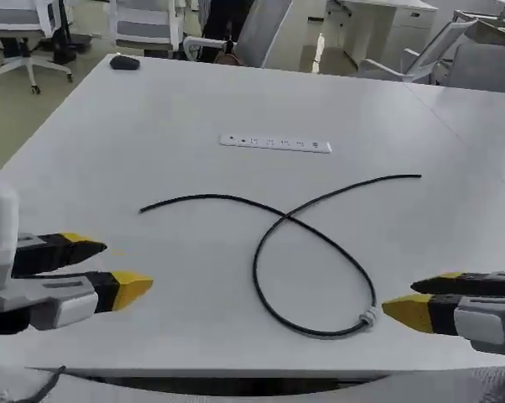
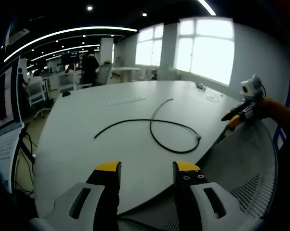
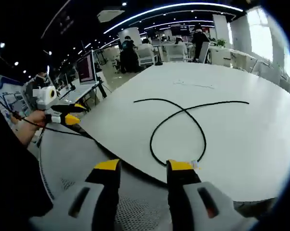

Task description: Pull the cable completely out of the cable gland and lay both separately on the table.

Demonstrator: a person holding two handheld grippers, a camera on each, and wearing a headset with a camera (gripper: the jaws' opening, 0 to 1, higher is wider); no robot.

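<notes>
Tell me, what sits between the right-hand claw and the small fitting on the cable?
Nothing: in the head view, a short stretch of bare table separates the right gripper from the cable gland.

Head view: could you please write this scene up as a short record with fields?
cable: black, one crossed loop, flat on the table
gland: grey, on the cable at the loop's near side
left gripper: open, empty
right gripper: open, empty, beside the gland
other: power strip, mouse farther back
</notes>
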